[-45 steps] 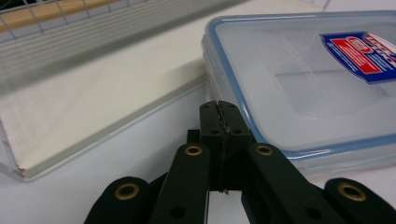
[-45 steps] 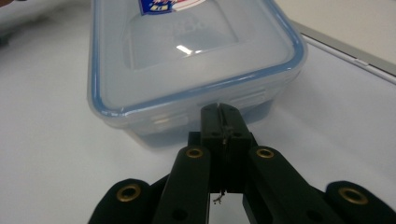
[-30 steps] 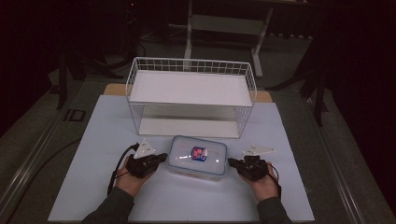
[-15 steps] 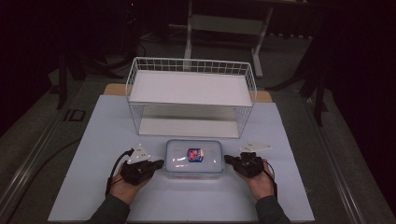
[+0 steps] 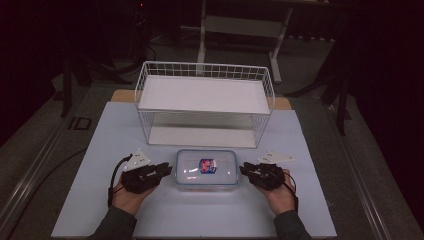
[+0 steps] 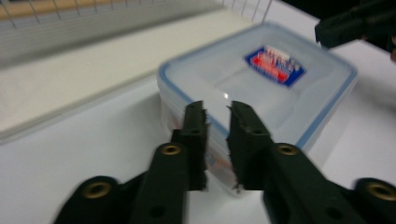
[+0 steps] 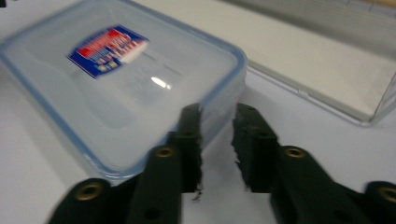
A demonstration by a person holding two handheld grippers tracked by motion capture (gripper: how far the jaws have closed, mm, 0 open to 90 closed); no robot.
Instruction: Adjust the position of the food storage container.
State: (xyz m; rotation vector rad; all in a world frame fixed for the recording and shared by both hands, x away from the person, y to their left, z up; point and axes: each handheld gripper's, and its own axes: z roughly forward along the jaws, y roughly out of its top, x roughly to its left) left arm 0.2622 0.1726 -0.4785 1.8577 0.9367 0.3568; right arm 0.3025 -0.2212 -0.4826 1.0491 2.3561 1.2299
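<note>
A clear plastic container (image 5: 206, 169) with a blue-rimmed lid and a red and blue label lies flat on the white table (image 5: 200, 220). My left gripper (image 5: 167, 170) sits at its left end and my right gripper (image 5: 243, 170) at its right end. The left gripper view has the left gripper (image 6: 217, 112) just short of the container (image 6: 261, 88), jaws a little apart. In the right gripper view the right gripper (image 7: 217, 116) stands the same way beside the container (image 7: 116, 88). Both pairs of jaws have just been opening, with nothing pressed between them.
A white wire basket shelf (image 5: 205, 64) with two levels stands behind the container, its lower level open toward me. Dark floor and table legs lie beyond the far edge. The right gripper's jaws (image 6: 345, 23) show far off in the left gripper view.
The container has shifted slightly to the left on the table. Both hands remain at its two ends, the left one a little moved.
</note>
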